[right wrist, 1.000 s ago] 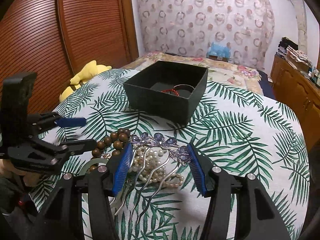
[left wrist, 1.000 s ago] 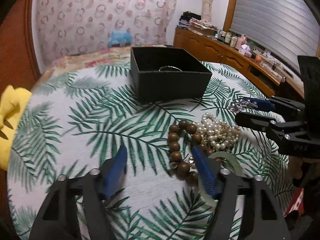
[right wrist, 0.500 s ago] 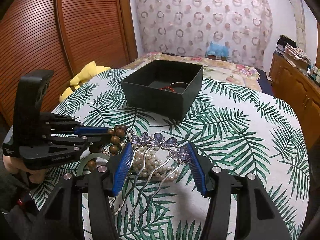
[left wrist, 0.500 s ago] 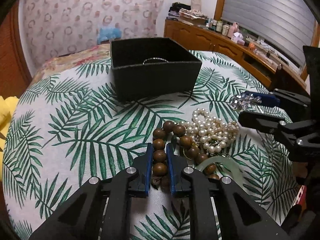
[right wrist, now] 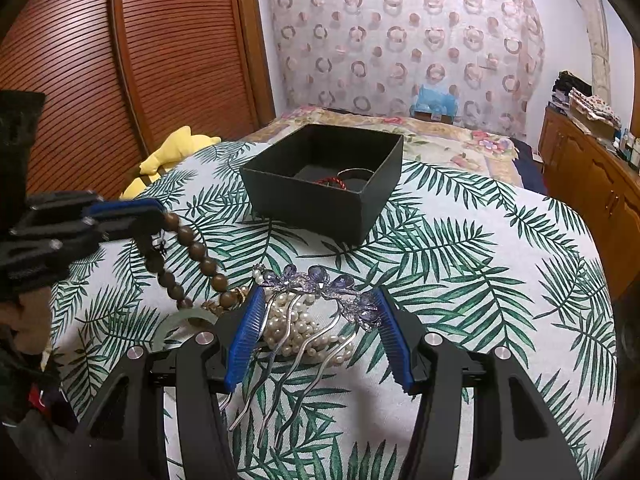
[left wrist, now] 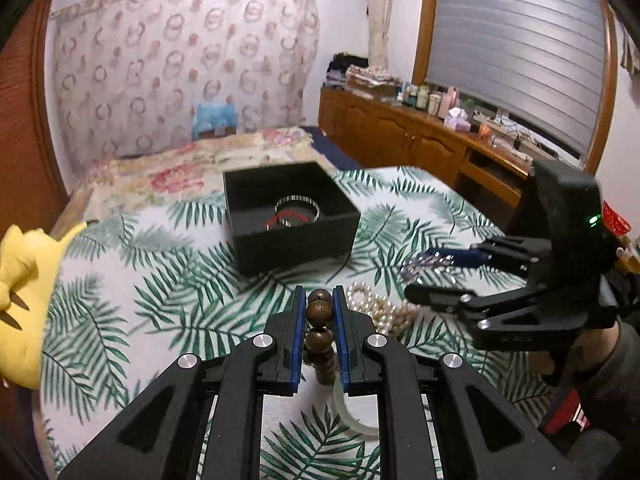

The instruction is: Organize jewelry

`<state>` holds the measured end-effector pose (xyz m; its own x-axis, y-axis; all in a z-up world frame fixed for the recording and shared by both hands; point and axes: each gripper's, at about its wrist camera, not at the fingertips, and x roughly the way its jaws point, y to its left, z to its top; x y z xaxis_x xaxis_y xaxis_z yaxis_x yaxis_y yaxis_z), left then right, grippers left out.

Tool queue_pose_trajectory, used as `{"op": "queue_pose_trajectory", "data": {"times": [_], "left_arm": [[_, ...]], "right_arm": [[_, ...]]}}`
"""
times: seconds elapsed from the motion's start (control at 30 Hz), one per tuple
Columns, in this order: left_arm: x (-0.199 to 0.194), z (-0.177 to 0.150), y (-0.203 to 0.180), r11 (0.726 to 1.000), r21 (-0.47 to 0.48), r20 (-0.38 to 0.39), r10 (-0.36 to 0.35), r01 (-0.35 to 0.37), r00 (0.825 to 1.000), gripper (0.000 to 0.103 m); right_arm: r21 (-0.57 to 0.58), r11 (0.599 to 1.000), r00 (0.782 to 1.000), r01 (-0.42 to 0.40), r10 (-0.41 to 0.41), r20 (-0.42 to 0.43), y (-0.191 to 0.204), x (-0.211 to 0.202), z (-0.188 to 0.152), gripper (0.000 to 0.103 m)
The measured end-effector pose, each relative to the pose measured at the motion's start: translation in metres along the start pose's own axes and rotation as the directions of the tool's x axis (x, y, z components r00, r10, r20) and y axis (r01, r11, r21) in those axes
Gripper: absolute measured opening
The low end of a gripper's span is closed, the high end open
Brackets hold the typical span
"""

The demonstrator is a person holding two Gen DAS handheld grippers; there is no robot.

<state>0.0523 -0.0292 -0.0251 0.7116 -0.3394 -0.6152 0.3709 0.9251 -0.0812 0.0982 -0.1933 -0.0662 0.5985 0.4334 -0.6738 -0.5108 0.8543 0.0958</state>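
Note:
My left gripper (left wrist: 319,300) is shut on a brown wooden bead bracelet (left wrist: 319,312), whose loop hangs from the pads above the table. In the right wrist view the left gripper (right wrist: 154,222) is at the left with the bead bracelet (right wrist: 196,250) trailing down to the cloth. My right gripper (right wrist: 320,292) is shut on a silver hair comb with purple crystals (right wrist: 320,280), held just above a pile of pearls (right wrist: 296,332). A pale green bangle (right wrist: 180,318) lies beside the pearls. Farther back stands the black box (left wrist: 296,248), holding a silver bangle and a red cord (left wrist: 298,208).
The round table carries a palm-leaf cloth (right wrist: 480,280). A yellow plush toy (left wrist: 24,280) sits at its left edge. Behind the table are a floral bed (left wrist: 192,168) and a wooden dresser (left wrist: 420,140) crowded with bottles along the right wall.
The left gripper went from open to shut on the wooden beads, then rose with them so the strand hangs off the table. The right gripper kept still with the comb.

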Motion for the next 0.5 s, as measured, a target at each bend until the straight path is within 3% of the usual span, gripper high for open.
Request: {"op": "queue_pose_trajectory", "data": {"times": [0.23,0.5], "left_arm": [[-0.021,0.019,0.002,1.000,0.015,0.060,0.017,-0.018,0.998,0.012],[-0.017,0.030,0.015,0.999,0.010,0.070,0.040,-0.041,0.997,0.012]], "right_arm": [[-0.005,1.000,1.000,0.005,-0.005,0.015,-0.002,-0.005,0.008,0.058],[-0.049,0.999,1.000,0.004,-0.003,0.020,-0.004,0.000,0.030,0.058]]}}
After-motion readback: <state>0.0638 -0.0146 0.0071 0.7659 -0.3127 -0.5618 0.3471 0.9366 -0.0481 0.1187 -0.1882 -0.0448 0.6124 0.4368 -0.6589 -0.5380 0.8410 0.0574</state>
